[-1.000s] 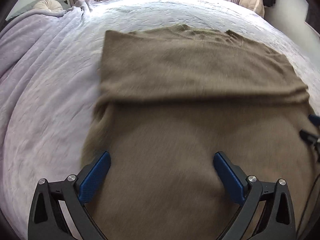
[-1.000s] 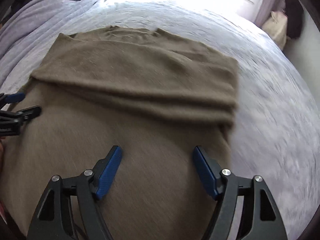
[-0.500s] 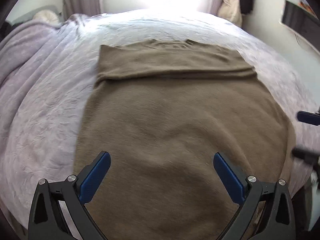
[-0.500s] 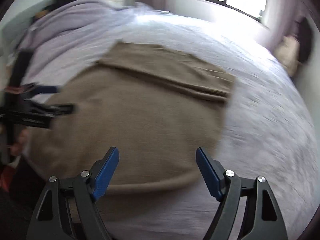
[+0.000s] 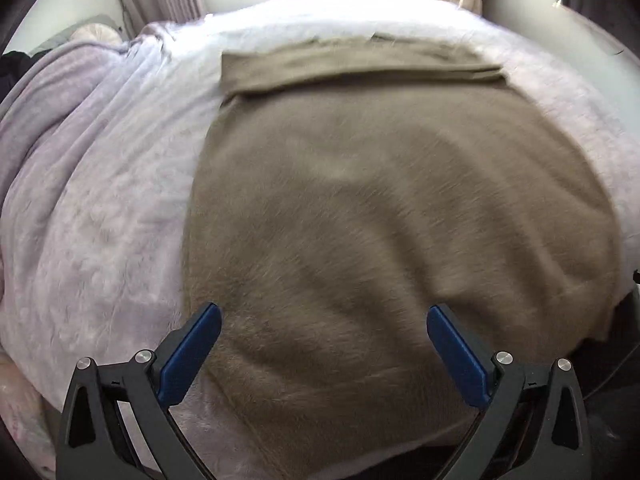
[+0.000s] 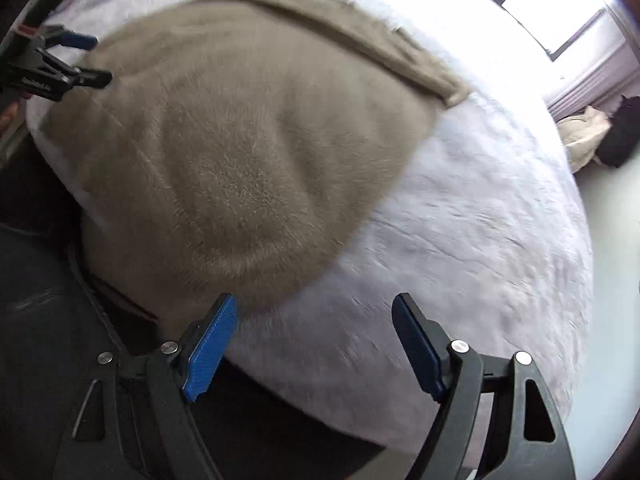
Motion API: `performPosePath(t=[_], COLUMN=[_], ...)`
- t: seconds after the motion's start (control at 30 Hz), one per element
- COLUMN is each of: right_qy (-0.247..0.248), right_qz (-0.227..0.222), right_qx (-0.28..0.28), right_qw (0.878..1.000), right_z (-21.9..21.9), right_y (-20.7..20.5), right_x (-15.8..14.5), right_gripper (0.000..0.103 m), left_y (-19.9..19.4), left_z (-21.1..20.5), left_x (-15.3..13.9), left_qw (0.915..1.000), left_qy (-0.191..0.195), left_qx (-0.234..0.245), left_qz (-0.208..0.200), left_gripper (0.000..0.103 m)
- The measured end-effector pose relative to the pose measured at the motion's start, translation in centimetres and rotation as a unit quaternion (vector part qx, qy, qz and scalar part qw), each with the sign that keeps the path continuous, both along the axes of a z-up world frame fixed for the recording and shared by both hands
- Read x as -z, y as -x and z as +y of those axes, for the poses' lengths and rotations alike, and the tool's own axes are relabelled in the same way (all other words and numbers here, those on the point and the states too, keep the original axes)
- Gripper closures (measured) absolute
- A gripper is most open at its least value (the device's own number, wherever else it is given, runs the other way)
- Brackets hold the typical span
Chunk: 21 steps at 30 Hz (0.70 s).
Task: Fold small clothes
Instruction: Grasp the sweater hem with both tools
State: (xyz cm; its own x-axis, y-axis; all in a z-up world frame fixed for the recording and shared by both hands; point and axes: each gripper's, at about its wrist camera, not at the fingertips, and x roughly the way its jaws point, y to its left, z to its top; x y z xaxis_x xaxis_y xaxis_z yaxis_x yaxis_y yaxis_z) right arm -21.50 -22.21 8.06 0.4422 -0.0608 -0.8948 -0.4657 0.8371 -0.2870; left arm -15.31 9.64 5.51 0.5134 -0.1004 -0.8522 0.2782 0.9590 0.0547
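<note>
A brown fuzzy sweater [image 5: 392, 208] lies flat on the bed, its far end folded over into a narrow band [image 5: 352, 64]. My left gripper [image 5: 324, 332] hovers open above the sweater's near hem with nothing between its blue pads. My right gripper [image 6: 316, 320] is open too, over the sweater's near right corner [image 6: 256, 280] and the bed cover, holding nothing. In the right wrist view the left gripper [image 6: 80, 58] shows at the far left, by the sweater's other side.
The bed [image 5: 120, 184] has a pale lilac cover, with a rumpled blanket [image 5: 48, 112] and a round pillow [image 5: 94, 34] at the left. A window [image 6: 552, 12] and bags [image 6: 588, 136] lie beyond the bed. Its near edge drops to a dark floor [image 6: 36, 320].
Both grippers have drawn back from the folded band toward the near hem. The right one has swung to the sweater's right corner and rolled, so the sweater lies slanted in its view.
</note>
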Motion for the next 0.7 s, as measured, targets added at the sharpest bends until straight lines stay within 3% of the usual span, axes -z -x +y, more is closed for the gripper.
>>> performPosePath(t=[0.07,0.17,0.27,0.3,0.4,0.43,0.53,0.7], right_qy=[-0.028,-0.084,-0.116,-0.120,-0.092,-0.092,-0.093,-0.041], right_qz=[-0.034,-0.076,-0.074,-0.060,-0.029,-0.039,-0.048,-0.056], right_qx=[0.001,-0.016,-0.039,-0.047,-0.046,-0.049,-0.050,-0.053], right_qw=[0.999,0.993,0.990,0.990,0.994,0.994,0.993,0.996], right_z=[0.3,3.1,6.2,7.0,8.4,8.0,6.1,6.4], right_y=[0.0,-1.7,-3.5,-4.0,-4.3,-4.0,-2.5,-0.4], right_x=[-2.1,-3.3,-0.8,0.6,4.4,5.3,5.8,6.1], right_gripper=[0.020,0.020,0.020,0.020,0.020,0.020,0.019,0.019], left_y=[0.0,-0.4,-1.6,-1.5,-0.5,0.0,1.4,3.0], left_z=[-1.6,-4.6,-5.4,-4.7,-2.5,-2.0,-0.9,-0.8], left_x=[-1.3,-1.3,1.5,2.3,2.7,2.9,3.5,4.5], left_qw=[0.9993,0.9981,0.9990,0.9990,0.9992,0.9992,0.9991,0.9977], left_qy=[0.024,0.026,-0.013,-0.009,0.010,0.008,0.001,-0.046], left_qx=[0.022,0.049,0.043,0.041,0.033,0.033,0.035,0.046], left_qz=[-0.016,-0.027,0.008,0.012,0.019,0.021,0.023,0.022], left_gripper=[0.000,0.000,0.000,0.000,0.000,0.000,0.000,0.000])
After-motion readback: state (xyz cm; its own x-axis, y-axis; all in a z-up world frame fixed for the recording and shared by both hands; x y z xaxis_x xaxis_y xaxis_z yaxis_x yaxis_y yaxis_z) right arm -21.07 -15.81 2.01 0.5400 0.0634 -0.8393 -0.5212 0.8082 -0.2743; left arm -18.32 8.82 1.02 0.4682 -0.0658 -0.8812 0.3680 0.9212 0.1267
